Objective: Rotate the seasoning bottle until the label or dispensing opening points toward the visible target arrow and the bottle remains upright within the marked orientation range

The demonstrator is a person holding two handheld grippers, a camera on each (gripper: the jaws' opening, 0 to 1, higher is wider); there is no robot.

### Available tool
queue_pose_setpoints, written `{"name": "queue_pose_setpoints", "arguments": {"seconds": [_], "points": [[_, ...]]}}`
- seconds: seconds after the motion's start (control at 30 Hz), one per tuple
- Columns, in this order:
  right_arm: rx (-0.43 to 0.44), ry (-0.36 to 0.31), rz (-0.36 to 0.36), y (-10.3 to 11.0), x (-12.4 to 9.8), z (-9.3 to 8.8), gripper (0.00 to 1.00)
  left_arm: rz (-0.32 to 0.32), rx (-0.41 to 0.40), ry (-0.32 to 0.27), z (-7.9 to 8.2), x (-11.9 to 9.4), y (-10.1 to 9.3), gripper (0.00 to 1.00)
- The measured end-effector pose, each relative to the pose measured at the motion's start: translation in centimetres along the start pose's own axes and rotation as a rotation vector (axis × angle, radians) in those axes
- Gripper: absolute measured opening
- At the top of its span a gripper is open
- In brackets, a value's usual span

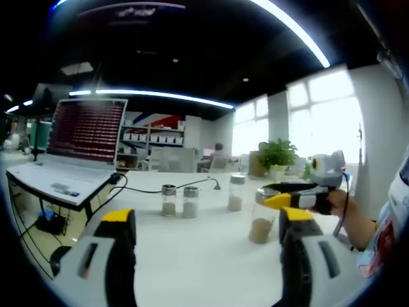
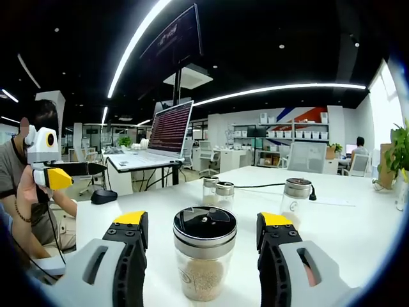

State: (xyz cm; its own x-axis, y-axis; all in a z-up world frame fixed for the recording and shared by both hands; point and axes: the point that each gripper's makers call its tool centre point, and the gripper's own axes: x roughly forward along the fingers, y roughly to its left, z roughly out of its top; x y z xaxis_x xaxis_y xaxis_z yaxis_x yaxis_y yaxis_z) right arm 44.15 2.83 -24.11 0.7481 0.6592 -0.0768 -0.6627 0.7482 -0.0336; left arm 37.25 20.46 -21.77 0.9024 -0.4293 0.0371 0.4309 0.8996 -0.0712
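A glass seasoning bottle point(image 2: 204, 262) with a black and chrome lid, partly filled with pale grains, stands upright on the white table point(image 2: 358, 236). My right gripper point(image 2: 203, 220) is open, one jaw on each side of the bottle with a gap on both sides. The left gripper view shows the same bottle point(image 1: 261, 222) at centre right with the right gripper point(image 1: 281, 194) around its lid. My left gripper point(image 1: 206, 217) is open over bare table, well short of the bottles. In the right gripper view a hand holds the left gripper point(image 2: 64, 173) up at the far left.
Two small shakers point(image 1: 179, 201) and a taller bottle point(image 1: 236, 193) stand mid-table with a black cable point(image 1: 147, 190) behind them. An open laptop point(image 1: 80, 137) sits on a desk at left. A potted plant point(image 1: 277, 155) stands by the windows. A black mouse point(image 2: 102, 196) lies at the table's end.
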Motion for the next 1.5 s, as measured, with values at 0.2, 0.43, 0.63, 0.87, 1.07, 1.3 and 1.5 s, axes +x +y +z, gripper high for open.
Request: {"name": "queue_pose_setpoints", "arguments": {"seconds": [0.2, 0.43, 0.63, 0.87, 1.07, 1.3, 1.5], "points": [[-0.032, -0.035, -0.003, -0.4, -0.9, 0.6, 0.72, 0.003, 0.001, 0.004, 0.0, 0.0, 0.0, 0.99], [-0.046, -0.05, 0.002, -0.7, -2.1, 1.5, 0.73, -0.011, 0.02, 0.005, 0.1, 0.0, -0.6, 0.99], [-0.078, -0.062, -0.055, -2.3, -3.5, 1.7, 0.76, -0.009, 0.017, 0.0, 0.2, 0.0, -0.6, 0.99], [-0.066, -0.068, -0.119, -4.5, -5.2, 2.1, 0.75, -0.022, -0.003, -0.021, 0.5, 0.2, -0.8, 0.99], [-0.033, -0.056, -0.184, -6.5, -6.2, 1.3, 0.76, -0.015, -0.012, -0.008, 0.1, 0.5, -0.8, 0.99], [-0.029, -0.063, -0.219, -8.1, -6.3, 1.4, 0.75, -0.025, -0.018, 0.0, -0.1, 0.7, -1.0, 0.99], [-0.015, -0.069, -0.252, -9.2, -5.8, 1.4, 0.75, -0.02, -0.021, 0.001, -0.2, 0.6, -0.9, 0.98]]}}
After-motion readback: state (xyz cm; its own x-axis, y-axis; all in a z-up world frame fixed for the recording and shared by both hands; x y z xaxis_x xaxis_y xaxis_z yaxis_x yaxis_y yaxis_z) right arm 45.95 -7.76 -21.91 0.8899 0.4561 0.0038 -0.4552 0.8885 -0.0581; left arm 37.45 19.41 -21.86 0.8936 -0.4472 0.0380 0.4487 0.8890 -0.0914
